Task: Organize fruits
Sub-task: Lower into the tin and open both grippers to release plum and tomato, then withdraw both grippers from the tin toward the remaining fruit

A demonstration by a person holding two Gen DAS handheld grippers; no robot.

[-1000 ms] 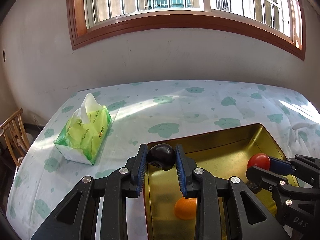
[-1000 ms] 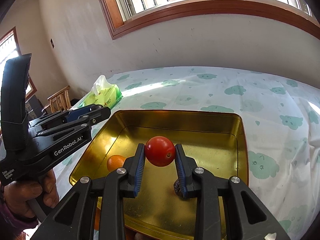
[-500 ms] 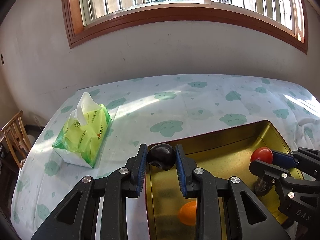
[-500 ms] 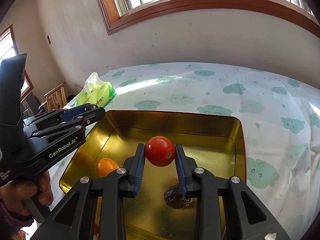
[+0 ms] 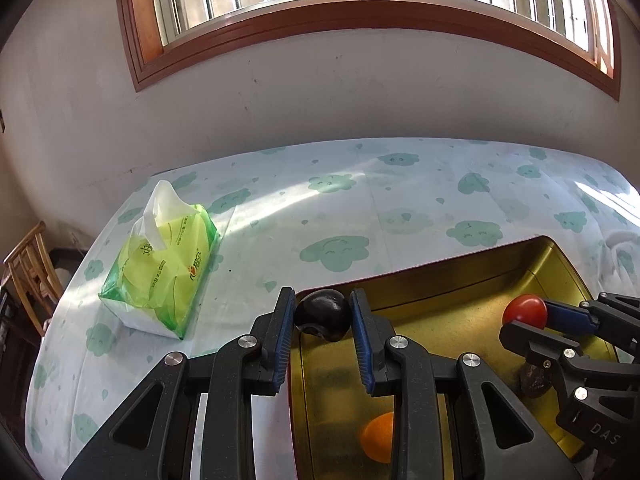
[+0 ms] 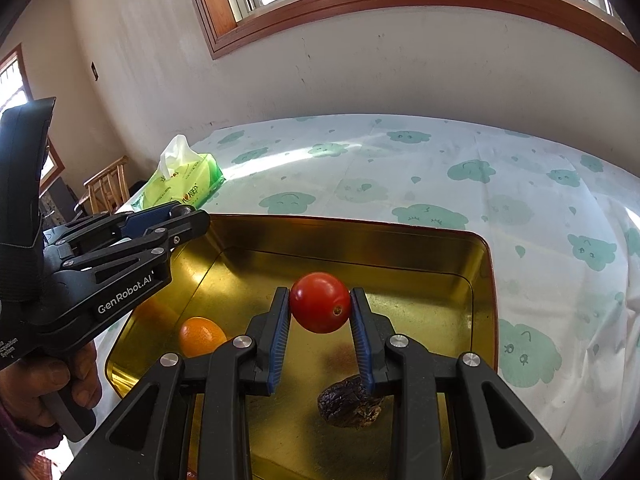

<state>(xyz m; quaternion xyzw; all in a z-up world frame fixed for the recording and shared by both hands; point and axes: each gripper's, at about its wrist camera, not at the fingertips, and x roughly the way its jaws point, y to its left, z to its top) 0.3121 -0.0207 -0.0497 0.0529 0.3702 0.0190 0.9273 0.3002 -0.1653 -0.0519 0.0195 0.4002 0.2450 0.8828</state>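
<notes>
I read "GenRobot.AI" on my left gripper (image 6: 188,216); it is clamped on a dark round plum (image 5: 323,315) at the shallow gold metal tray's (image 6: 482,280) near-left corner. My right gripper (image 6: 320,310) pinches a glossy red tomato (image 6: 320,302) above the tray's middle, over a wrinkled dark dried fruit (image 6: 350,406) and a small orange citrus (image 6: 201,336).

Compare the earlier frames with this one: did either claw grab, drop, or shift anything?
Nothing grabbed or dropped. The right claw has sunk slightly toward the gold tray, exposing the dark wrinkled fruit beneath. Unchanged: it grips the red tomato, the left claw grips the dark plum, the orange lies in the tray.
</notes>
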